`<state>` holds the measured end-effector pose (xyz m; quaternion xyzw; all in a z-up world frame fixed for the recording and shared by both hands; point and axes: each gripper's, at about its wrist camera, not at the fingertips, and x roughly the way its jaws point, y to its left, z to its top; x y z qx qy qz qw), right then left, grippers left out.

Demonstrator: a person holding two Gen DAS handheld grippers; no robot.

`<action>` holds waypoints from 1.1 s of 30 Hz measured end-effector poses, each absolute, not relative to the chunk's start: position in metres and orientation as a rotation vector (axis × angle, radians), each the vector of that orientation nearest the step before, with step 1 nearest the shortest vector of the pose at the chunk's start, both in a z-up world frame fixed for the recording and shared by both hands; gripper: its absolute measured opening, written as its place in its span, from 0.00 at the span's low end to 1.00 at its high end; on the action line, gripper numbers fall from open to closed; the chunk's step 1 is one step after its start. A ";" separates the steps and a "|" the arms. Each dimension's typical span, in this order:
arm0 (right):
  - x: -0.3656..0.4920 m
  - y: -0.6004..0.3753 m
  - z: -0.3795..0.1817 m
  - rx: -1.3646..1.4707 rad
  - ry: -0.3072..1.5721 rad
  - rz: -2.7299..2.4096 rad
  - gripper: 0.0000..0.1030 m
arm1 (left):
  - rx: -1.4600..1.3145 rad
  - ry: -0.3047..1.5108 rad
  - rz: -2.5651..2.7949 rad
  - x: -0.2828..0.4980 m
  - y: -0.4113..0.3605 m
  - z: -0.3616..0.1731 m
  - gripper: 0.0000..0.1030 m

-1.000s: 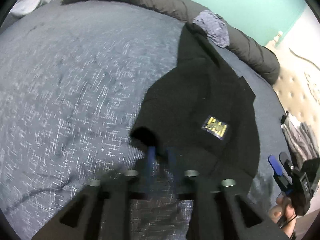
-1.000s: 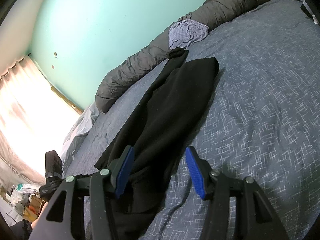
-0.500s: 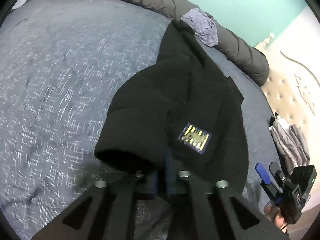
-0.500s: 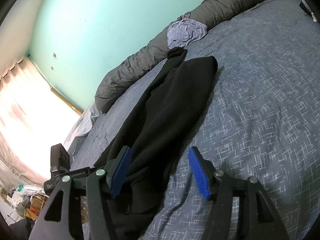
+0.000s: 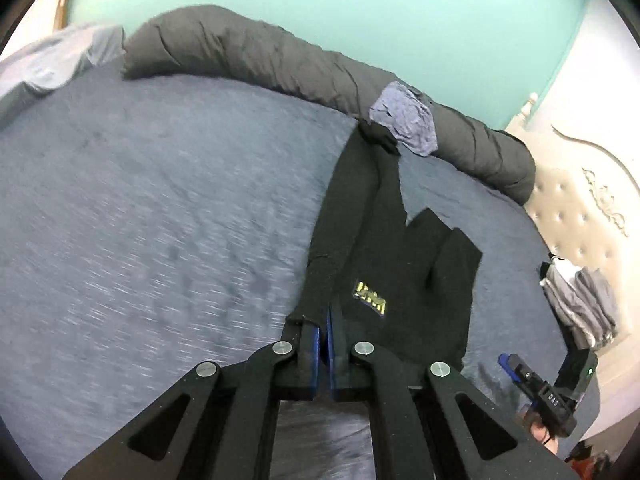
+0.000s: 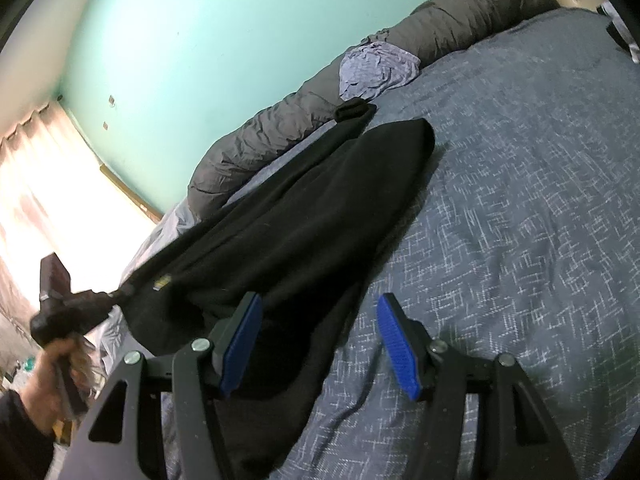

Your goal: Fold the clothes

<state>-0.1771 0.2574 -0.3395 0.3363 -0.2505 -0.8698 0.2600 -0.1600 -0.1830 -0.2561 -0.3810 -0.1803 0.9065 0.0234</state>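
A black garment point(image 5: 400, 264) with a small yellow patch point(image 5: 370, 294) lies stretched across the blue bedspread point(image 5: 160, 240). My left gripper point(image 5: 323, 330) is shut on the garment's near edge and holds it lifted. In the right wrist view the garment point(image 6: 304, 224) runs from the far grey roll toward me, and the left gripper point(image 6: 116, 294) pulls its corner up at the left. My right gripper point(image 6: 320, 344) is open and empty, its left pad over the garment's near end and its right pad over bare bedspread point(image 6: 520, 200).
A rolled dark grey duvet point(image 5: 280, 60) lines the far edge of the bed, with a crumpled lilac cloth point(image 5: 404, 118) on it. Folded grey clothes point(image 5: 580, 300) lie by the tufted headboard point(image 5: 580, 208). A teal wall point(image 6: 200, 40) stands behind.
My left gripper has lifted and pulled the garment's edge toward me, stretching the cloth long and narrow. The right gripper stays open in nearly the same place.
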 end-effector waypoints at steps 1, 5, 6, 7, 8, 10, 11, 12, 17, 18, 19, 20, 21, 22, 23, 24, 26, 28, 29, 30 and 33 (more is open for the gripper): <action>-0.176 0.257 -0.339 0.910 -0.665 -2.360 0.59 | -1.173 -0.568 2.822 -0.156 -0.192 -0.251 0.02; -0.170 0.254 -0.337 0.911 -0.621 -2.382 0.59 | -1.160 -0.588 2.890 -0.144 -0.229 -0.232 0.02; -0.167 0.252 -0.337 0.914 -0.607 -2.387 0.59 | -1.159 -0.589 2.906 -0.141 -0.239 -0.227 0.02; -0.164 0.251 -0.338 0.923 -0.599 -2.388 0.59 | -1.155 -0.602 2.925 -0.138 -0.251 -0.222 0.02; -0.162 0.250 -0.339 0.941 -0.598 -2.384 0.59 | -1.150 -0.620 2.946 -0.135 -0.263 -0.217 0.02; -0.158 0.246 -0.340 0.974 -0.589 -2.382 0.59 | -1.153 -0.650 2.977 -0.130 -0.287 -0.210 0.02; -0.155 0.244 -0.340 0.990 -0.584 -2.383 0.61 | -1.166 -0.659 2.983 -0.127 -0.297 -0.209 0.02; -0.155 0.241 -0.338 1.007 -0.567 -2.382 0.62 | -1.183 -0.652 2.985 -0.125 -0.305 -0.209 0.02; -0.164 0.220 -0.325 1.084 -0.439 -2.376 0.67 | -1.208 -0.664 2.977 -0.116 -0.333 -0.214 0.02; -0.169 0.215 -0.324 1.107 -0.406 -2.372 0.67 | -1.203 -0.697 2.977 -0.114 -0.340 -0.215 0.02; -0.174 0.210 -0.325 1.133 -0.373 -2.366 0.67 | -1.201 -0.737 2.973 -0.111 -0.348 -0.217 0.02; -0.180 0.206 -0.326 1.163 -0.350 -2.357 0.67 | -1.214 -0.765 2.962 -0.111 -0.354 -0.222 0.02; -0.186 0.202 -0.328 1.195 -0.331 -2.346 0.67 | -1.232 -0.790 2.949 -0.112 -0.359 -0.228 0.03; -0.190 0.197 -0.330 1.222 -0.313 -2.335 0.67 | -1.256 -0.807 2.925 -0.113 -0.361 -0.235 0.03; -0.192 0.192 -0.333 1.247 -0.295 -2.323 0.68 | -1.283 -0.821 2.896 -0.113 -0.361 -0.242 0.05; -0.195 0.188 -0.335 1.271 -0.278 -2.311 0.68 | -1.305 -0.834 2.866 -0.112 -0.360 -0.249 0.06; -0.200 0.178 -0.340 1.321 -0.243 -2.286 0.68 | -1.341 -0.855 2.811 -0.107 -0.357 -0.262 0.06; -0.205 0.169 -0.345 1.369 -0.207 -2.260 0.68 | -1.379 -0.872 2.772 -0.095 -0.354 -0.274 0.08; -0.208 0.164 -0.347 1.393 -0.189 -2.247 0.68 | -1.385 -0.891 2.746 -0.088 -0.353 -0.280 0.11; -0.211 0.160 -0.349 1.417 -0.172 -2.233 0.68 | -1.393 -0.910 2.722 -0.080 -0.352 -0.286 0.17; -0.210 0.152 -0.357 1.461 -0.145 -2.200 0.67 | -1.419 -0.959 2.678 -0.061 -0.347 -0.303 0.27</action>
